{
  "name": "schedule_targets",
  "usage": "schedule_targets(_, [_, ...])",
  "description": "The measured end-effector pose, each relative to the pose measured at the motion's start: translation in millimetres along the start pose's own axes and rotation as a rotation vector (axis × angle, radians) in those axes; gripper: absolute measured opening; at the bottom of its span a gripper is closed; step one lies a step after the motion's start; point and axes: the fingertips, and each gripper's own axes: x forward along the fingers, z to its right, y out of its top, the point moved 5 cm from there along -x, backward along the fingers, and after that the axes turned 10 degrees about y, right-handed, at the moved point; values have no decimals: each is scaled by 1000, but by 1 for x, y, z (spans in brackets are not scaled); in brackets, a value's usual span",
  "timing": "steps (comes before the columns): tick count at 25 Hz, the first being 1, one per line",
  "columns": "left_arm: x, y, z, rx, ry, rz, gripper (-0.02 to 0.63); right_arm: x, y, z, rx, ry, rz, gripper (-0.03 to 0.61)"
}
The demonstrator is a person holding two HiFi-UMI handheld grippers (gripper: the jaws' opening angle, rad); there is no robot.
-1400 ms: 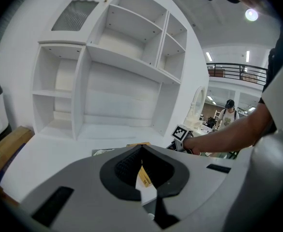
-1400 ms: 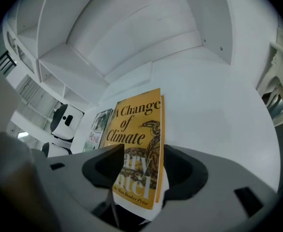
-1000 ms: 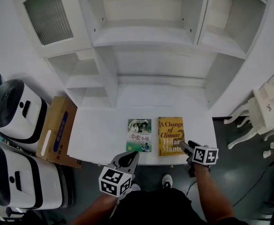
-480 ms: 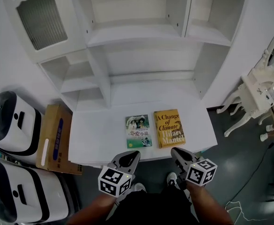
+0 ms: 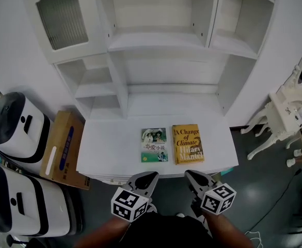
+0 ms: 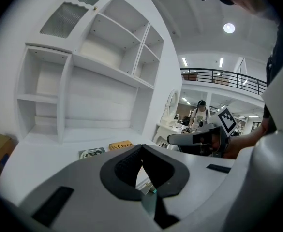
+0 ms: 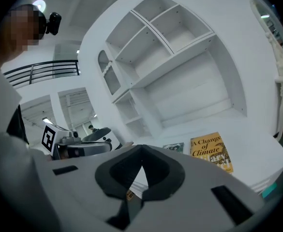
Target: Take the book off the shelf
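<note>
Now I hold the left gripper (image 5: 149,175) and right gripper (image 5: 188,173) just short of the yellow book (image 5: 187,143), jaws closed, empty; the right pair has only just closed.

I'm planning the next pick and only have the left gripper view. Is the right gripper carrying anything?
Observer: No. Its own view shows the right gripper shut, with nothing between its jaws.
Operator: How do the books lie?
Observer: In the head view, the yellow book lies flat, cover up, right of the green book, with a narrow gap between them.
Operator: What's beyond my left edge?
Observer: Two white machines stand beside the cardboard box.
</note>
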Motion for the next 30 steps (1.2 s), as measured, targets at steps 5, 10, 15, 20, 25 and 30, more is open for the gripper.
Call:
schedule_targets(5, [-4, 2, 25, -21, 48, 19, 11, -26, -2, -2, -39, 29, -29, 28])
schedule_targets(10, [-12, 1, 56, -34, 99, 32, 11, -58, -4, 0, -62, 63, -42, 28])
schedule_targets(15, [-18, -11, 89, -37, 137, 15, 11, -87, -9, 5, -31, 103, -31, 28])
schedule_targets(20, [-27, -22, 120, -39, 178, 26, 11, -109, -23, 9, -36, 132, -53, 28])
schedule_targets(25, [-44, -24, 124, -40, 227, 22, 11, -116, -26, 8, -34, 138, -73, 28])
schedule_targets(30, [-48, -24, 120, -37, 220, 25, 11, -112, -21, -5, -88, 142, -70, 28])
